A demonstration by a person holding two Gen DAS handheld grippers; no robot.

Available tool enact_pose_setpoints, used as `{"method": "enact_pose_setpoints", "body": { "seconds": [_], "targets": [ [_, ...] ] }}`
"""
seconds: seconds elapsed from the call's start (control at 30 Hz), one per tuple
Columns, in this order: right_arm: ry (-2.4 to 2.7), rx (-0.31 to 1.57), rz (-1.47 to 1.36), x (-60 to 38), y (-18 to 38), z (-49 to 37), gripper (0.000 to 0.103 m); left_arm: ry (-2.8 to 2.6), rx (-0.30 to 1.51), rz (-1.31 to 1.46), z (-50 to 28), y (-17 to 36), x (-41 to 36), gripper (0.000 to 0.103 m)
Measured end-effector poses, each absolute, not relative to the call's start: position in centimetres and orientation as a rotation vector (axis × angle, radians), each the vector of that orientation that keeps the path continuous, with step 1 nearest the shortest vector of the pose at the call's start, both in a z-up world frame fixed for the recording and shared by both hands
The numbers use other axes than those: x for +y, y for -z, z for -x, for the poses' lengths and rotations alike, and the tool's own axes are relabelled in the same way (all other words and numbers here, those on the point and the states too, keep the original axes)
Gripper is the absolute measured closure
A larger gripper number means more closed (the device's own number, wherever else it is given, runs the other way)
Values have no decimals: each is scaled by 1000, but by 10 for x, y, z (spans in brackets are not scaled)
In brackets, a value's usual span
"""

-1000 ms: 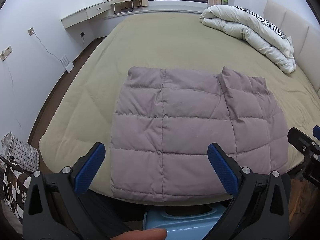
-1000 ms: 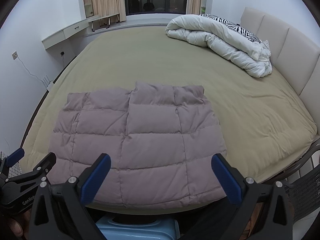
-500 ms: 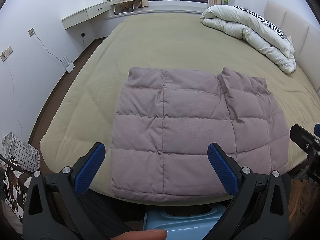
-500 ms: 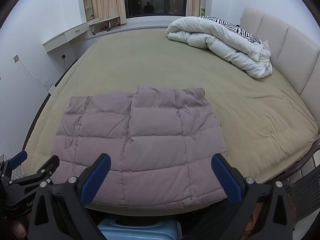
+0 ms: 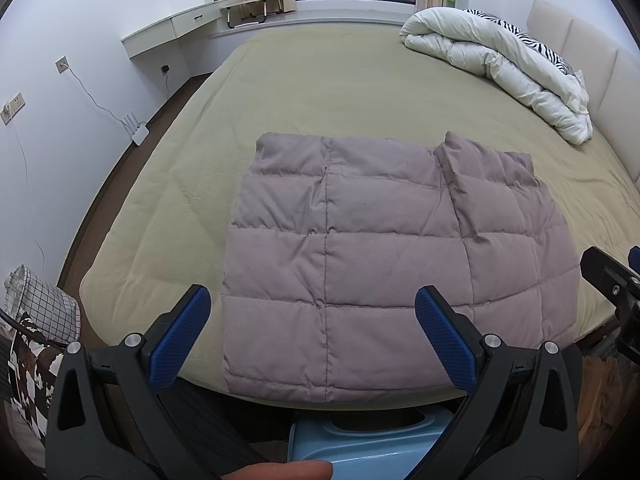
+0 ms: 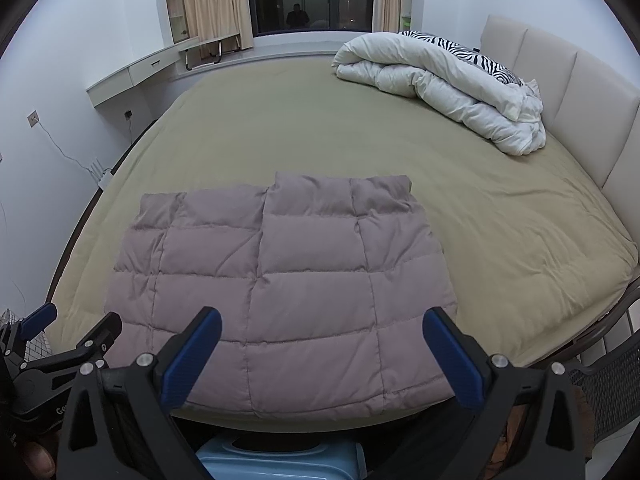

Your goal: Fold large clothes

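A mauve quilted down garment lies folded flat in a rough rectangle at the near edge of the bed; it also shows in the right wrist view. My left gripper is open and empty, held above the garment's near edge. My right gripper is open and empty, also above the near edge. Each gripper shows at the edge of the other's view: the right one and the left one.
The bed has an olive-tan cover. A rolled white duvet with zebra-print bedding lies by the padded headboard. A light blue stool stands below the bed's edge. A checked bag sits on the left.
Both grippers have drawn back and risen slightly, staying open. The garment has not moved.
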State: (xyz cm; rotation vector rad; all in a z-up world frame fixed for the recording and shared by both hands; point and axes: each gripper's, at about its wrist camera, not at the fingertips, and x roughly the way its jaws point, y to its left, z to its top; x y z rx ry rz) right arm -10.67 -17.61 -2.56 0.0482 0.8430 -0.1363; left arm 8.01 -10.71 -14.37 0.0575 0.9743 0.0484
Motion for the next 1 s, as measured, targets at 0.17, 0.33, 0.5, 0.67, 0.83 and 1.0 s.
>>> {"method": "enact_pose_setpoints", "body": {
  "seconds": [0.17,0.33,0.5,0.67,0.83,1.0],
  "targets": [
    [134,845,-49,-175,27,106,0,-47,979,-61,-81,144,-107,0],
    [134,845,-49,-174,27,105,0,-48,979,-62,-81,145,-107,0],
    [133,846,-50,-175,27,105,0,-48,980,-61,-81,145,-107,0],
    [133,846,-49,-175,27,105,0,-46,981,-61,-81,146,-107,0],
    [133,846,-49,-174,28,105,0,-46,982,-62,-82,146,-107,0],
    [133,846,-50,-174,28,105,0,-47,983,-63,-82,147,-106,0]
  ]
}}
